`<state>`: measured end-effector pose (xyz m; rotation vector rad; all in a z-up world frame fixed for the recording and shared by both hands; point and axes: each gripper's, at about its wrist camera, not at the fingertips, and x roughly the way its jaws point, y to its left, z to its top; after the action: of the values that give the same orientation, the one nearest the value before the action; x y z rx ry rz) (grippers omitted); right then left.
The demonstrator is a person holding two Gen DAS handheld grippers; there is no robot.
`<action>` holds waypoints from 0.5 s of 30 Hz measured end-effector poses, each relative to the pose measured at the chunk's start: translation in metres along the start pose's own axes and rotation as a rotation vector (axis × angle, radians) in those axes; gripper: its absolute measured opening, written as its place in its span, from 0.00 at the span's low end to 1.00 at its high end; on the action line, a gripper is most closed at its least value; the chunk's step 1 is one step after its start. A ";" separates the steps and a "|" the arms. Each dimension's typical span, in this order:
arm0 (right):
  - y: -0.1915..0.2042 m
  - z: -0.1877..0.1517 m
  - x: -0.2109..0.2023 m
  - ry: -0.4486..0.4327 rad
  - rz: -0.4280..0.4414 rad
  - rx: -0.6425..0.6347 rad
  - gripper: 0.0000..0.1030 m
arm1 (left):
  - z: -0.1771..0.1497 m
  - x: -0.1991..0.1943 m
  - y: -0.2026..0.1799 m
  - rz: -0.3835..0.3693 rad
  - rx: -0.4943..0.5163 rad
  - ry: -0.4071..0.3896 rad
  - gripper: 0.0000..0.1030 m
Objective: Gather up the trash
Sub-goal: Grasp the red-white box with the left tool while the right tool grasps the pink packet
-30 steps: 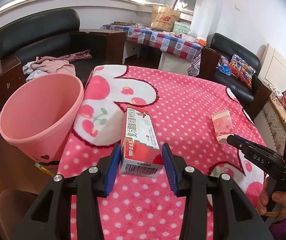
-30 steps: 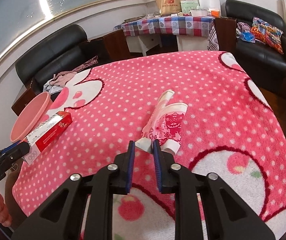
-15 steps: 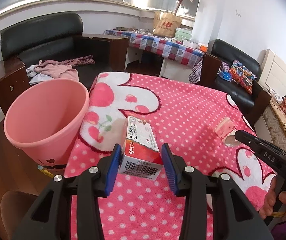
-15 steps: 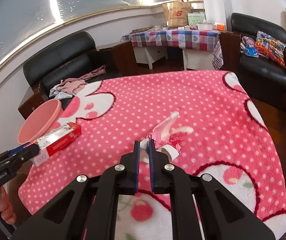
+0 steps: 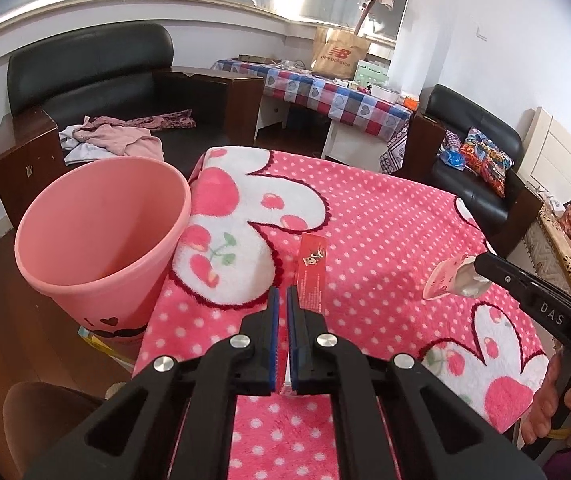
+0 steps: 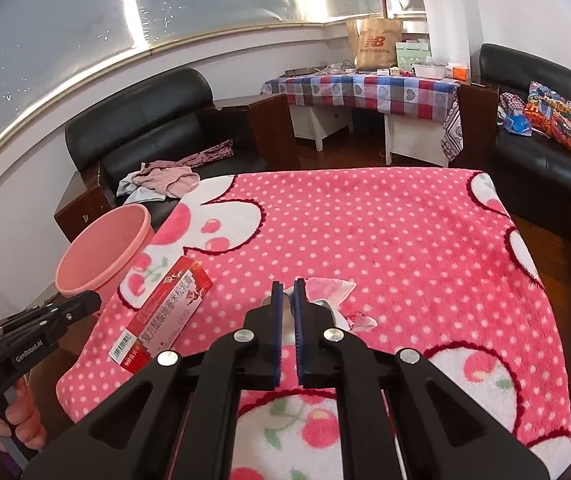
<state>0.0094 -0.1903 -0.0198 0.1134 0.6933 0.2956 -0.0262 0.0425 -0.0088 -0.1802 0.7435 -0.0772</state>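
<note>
Pink blanket [image 5: 385, 216]: 1 box [image 6: 165, 320], 1 cup [image 5: 451, 280], 1 bin [image 5: 97, 240].

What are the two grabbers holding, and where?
Left gripper pinches the red box by its barcode end, squashed flat. Right gripper pinches the crumpled paper cup by its rim.

Fluffy, matt fleece blanket [image 5: 385, 216] with pink dots. Smooth, slightly shiny plastic bin [image 5: 97, 236] at 9 o'clock. Glossy printed cardboard box [image 6: 165, 316]. Crumpled paper cup [image 5: 451, 280] at 3 o'clock. Shiny black leather sofa [image 5: 97, 68], polished dark wood armrests.
</note>
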 end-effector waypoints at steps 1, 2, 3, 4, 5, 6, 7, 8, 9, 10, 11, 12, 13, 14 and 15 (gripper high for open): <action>-0.001 0.000 0.000 0.000 -0.003 0.002 0.05 | 0.000 0.000 0.000 0.001 0.002 -0.001 0.03; -0.002 0.000 0.000 0.000 -0.005 0.004 0.05 | 0.000 0.000 0.000 0.000 0.004 0.000 0.03; -0.003 0.000 -0.001 0.001 -0.008 0.006 0.05 | -0.001 0.000 0.000 -0.001 0.004 0.002 0.03; -0.004 -0.001 -0.001 0.001 -0.009 0.008 0.05 | -0.002 0.001 0.000 -0.001 0.004 0.004 0.03; -0.005 -0.001 -0.001 0.001 -0.011 0.009 0.05 | -0.003 0.001 0.000 -0.001 0.006 0.007 0.03; -0.006 -0.001 -0.002 0.001 -0.013 0.010 0.05 | -0.004 0.001 0.000 0.000 0.007 0.010 0.03; -0.007 -0.001 -0.002 0.001 -0.015 0.012 0.05 | -0.004 0.003 0.001 0.000 0.007 0.012 0.03; -0.008 -0.001 -0.003 0.001 -0.016 0.015 0.05 | -0.005 0.004 0.000 0.000 0.009 0.018 0.03; -0.009 -0.002 -0.003 0.002 -0.016 0.017 0.05 | -0.005 0.006 0.000 0.000 0.012 0.023 0.03; -0.011 -0.002 -0.004 0.002 -0.017 0.020 0.05 | -0.005 0.008 0.000 0.001 0.013 0.027 0.03; -0.012 -0.003 -0.004 0.003 -0.018 0.022 0.05 | -0.005 0.009 0.000 0.006 0.011 0.030 0.04; -0.014 -0.003 -0.005 0.004 -0.019 0.025 0.05 | -0.005 0.010 0.000 0.007 0.011 0.034 0.05; -0.015 -0.004 -0.006 0.005 -0.020 0.026 0.05 | -0.005 0.011 0.001 0.004 0.010 0.040 0.06; -0.015 -0.004 -0.006 0.005 -0.022 0.026 0.05 | -0.005 0.011 0.002 -0.003 0.007 0.045 0.10; -0.017 -0.005 -0.007 0.006 -0.025 0.027 0.05 | -0.006 0.011 0.004 -0.009 0.003 0.049 0.14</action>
<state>0.0051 -0.2084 -0.0227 0.1293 0.7048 0.2630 -0.0217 0.0440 -0.0212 -0.1798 0.7910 -0.0916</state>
